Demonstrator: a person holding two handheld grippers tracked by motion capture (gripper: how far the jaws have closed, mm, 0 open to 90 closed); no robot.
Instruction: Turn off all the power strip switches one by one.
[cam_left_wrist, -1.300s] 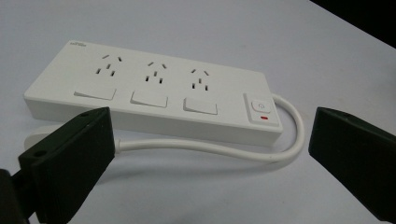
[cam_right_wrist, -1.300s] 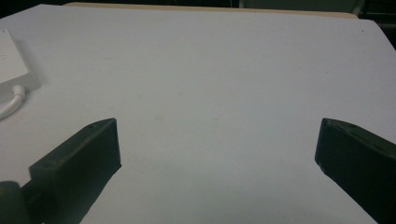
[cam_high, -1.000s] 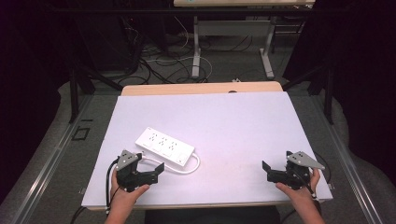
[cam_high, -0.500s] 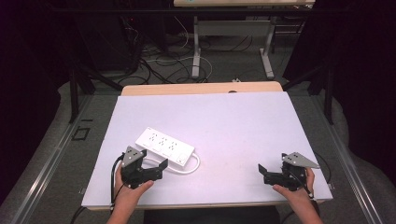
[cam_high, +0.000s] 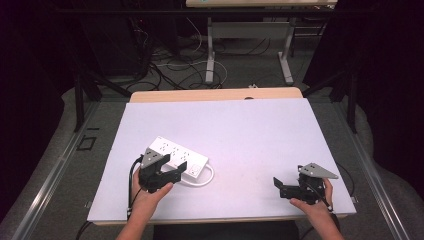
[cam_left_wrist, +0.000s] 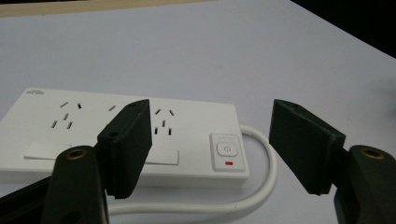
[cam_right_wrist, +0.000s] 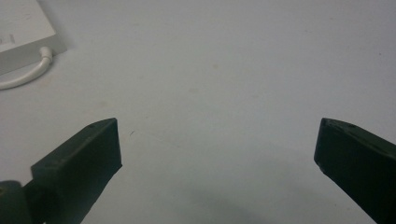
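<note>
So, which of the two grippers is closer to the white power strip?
The left gripper. Its jaws stand just in front of the power strip, with the switch end framed between them, while the right gripper hovers far away over bare table.

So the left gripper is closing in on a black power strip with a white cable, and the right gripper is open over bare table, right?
Not quite: the power strip is white, not black, as the left gripper view shows. The rest holds: its cable is white, the left gripper has just been closing, nothing between its pads, and the right gripper is open over bare table.
</note>
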